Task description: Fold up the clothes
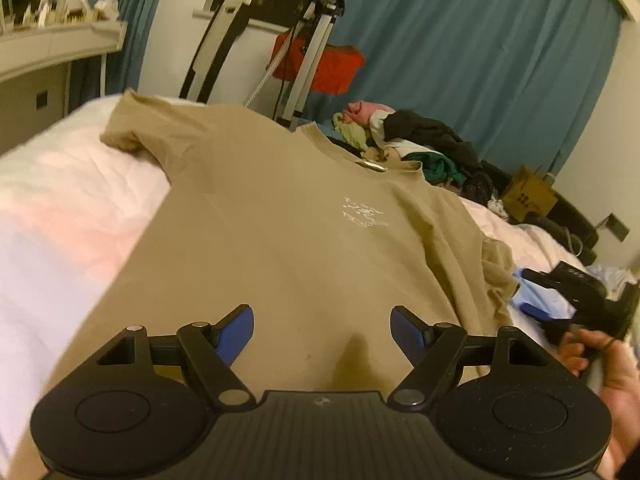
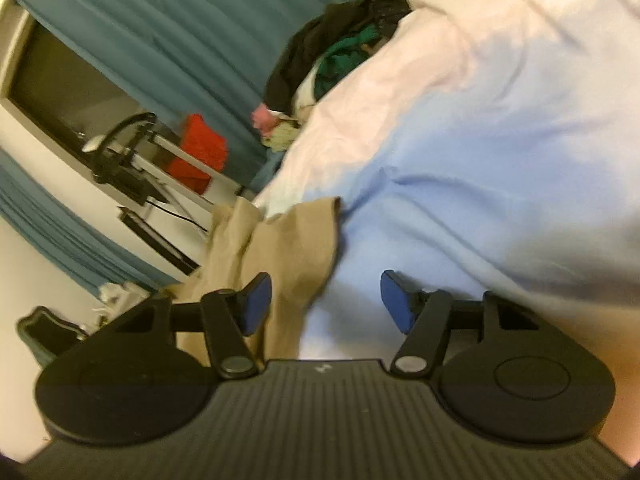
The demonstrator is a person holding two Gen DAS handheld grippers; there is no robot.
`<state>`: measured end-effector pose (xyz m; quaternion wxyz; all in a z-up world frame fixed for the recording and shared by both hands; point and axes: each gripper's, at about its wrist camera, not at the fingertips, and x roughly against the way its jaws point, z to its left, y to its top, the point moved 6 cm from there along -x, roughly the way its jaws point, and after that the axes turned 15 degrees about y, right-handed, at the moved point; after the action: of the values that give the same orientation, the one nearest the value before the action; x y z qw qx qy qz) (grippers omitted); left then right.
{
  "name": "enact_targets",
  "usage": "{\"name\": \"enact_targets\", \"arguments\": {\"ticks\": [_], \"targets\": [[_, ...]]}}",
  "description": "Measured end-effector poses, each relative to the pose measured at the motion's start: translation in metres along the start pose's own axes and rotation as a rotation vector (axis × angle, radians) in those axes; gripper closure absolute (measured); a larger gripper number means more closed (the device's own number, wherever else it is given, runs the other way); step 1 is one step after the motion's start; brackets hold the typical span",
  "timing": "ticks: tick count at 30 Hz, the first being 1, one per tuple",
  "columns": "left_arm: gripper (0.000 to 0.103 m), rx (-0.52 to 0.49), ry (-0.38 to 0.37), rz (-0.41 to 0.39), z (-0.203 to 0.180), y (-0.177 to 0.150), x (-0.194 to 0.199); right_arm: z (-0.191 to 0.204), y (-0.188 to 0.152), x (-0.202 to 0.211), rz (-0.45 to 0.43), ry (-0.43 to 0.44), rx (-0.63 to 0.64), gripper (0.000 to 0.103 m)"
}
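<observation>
1. Shirt (image 1: 304, 240) lies spread flat, front up, on the bed (image 1: 60, 216), collar toward the far edge, with one sleeve bunched at my right side and the other rumpled at the far left.
2. My left gripper (image 1: 322, 334) hovers over the hem with its fingers spread wide, grasping nothing.
3. My right gripper (image 2: 326, 302) is likewise released, just beside the bunched sleeve (image 2: 288, 240), over bare sheet.
4. I judge that sleeve wants smoothing before any fold: I should pinch only the top layer near its edge, draw it out flat, and keep both grips level so the body does not skew.
5. The hem itself is hidden under my left gripper, and the right view is blurred.
6. Whether the pile (image 1: 424, 140) beyond the collar is folded or waiting, I cannot tell.
</observation>
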<state>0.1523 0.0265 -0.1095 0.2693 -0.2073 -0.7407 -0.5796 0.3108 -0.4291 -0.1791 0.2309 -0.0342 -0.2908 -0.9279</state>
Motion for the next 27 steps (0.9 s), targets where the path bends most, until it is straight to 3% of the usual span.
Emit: {"name": "enact_targets", "arguments": {"ticks": [3, 5, 7, 10, 14, 18, 22, 24, 26, 27], "targets": [[0.026, 0.004, -0.010, 0.019, -0.003, -0.002, -0.011, -0.001, 0.001, -0.024, 0.006, 0.032, 0.022, 0.044], [0.026, 0.001, -0.013, 0.032, -0.004, -0.003, -0.018, 0.002, 0.003, -0.040, 0.020, 0.031, 0.046, 0.060], [0.026, 0.006, -0.017, 0.049, -0.004, -0.005, -0.024, 0.009, 0.006, -0.053, 0.037, 0.047, 0.075, 0.089], [0.026, 0.018, -0.026, 0.066, -0.006, -0.006, -0.031, 0.028, 0.023, -0.058, 0.013, 0.035, 0.170, 0.096], [0.026, 0.029, -0.049, 0.062, -0.008, -0.003, -0.034, 0.058, 0.062, -0.051, -0.041, -0.093, 0.389, 0.096], [0.026, 0.022, -0.067, 0.070, -0.011, -0.005, -0.037, 0.064, 0.095, -0.069, 0.010, -0.288, 0.630, 0.096], [0.026, -0.013, -0.062, 0.067, -0.015, -0.005, -0.039, 0.044, 0.104, -0.094, 0.101, -0.358, 0.677, 0.094], [0.026, -0.023, -0.067, 0.063, -0.017, -0.004, -0.038, 0.043, 0.101, -0.088, 0.096, -0.352, 0.669, 0.092], [0.026, -0.031, -0.070, 0.057, -0.018, -0.003, -0.037, 0.046, 0.099, -0.077, 0.092, -0.316, 0.617, 0.078], [0.026, -0.036, -0.071, 0.054, -0.019, -0.003, -0.036, 0.051, 0.096, -0.069, 0.089, -0.293, 0.589, 0.049]]}}
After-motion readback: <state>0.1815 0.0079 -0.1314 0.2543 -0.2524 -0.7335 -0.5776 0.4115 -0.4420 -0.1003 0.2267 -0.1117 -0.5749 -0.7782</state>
